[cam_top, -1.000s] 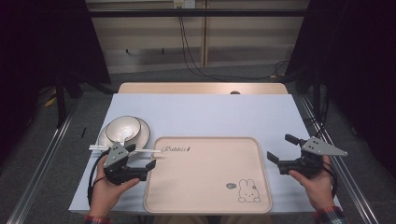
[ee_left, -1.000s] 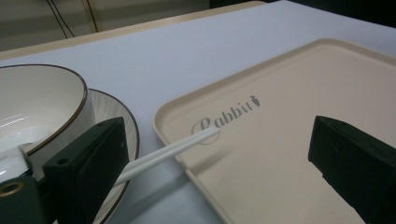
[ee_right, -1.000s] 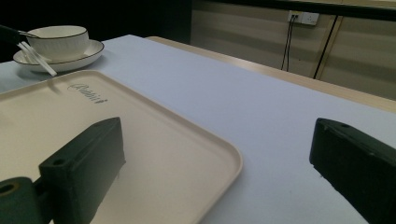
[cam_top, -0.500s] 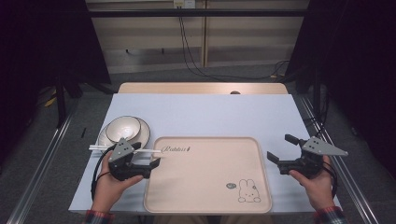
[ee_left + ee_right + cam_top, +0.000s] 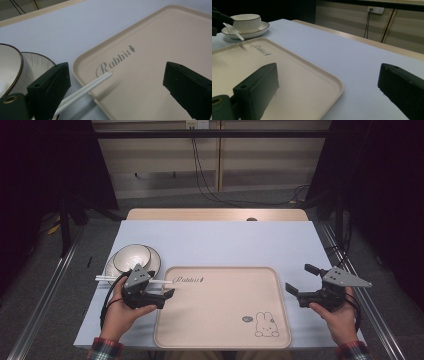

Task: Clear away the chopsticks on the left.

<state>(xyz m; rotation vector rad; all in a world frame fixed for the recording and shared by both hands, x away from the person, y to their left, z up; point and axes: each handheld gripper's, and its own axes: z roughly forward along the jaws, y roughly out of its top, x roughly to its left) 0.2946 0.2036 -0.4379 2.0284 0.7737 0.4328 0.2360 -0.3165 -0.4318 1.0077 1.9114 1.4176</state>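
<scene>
A beige tray with a rabbit drawing and the word "Rabbit" lies at the table's front middle. A pair of white chopsticks lies across its left rim, tips by the lettering. Left of the tray a white bowl sits on a plate. My left gripper hovers over the chopsticks, open. In the left gripper view the chopsticks run past the left jaw onto the tray. My right gripper is open beside the tray's right edge, holding nothing.
The light blue table top stretches behind the tray, with a wooden strip along its far edge. Cables hang down the wall behind. The right gripper view shows the bowl and chopsticks far off.
My left gripper has shifted a little to the right toward the tray's left rim, over the chopsticks. The right gripper has stayed where it was.
</scene>
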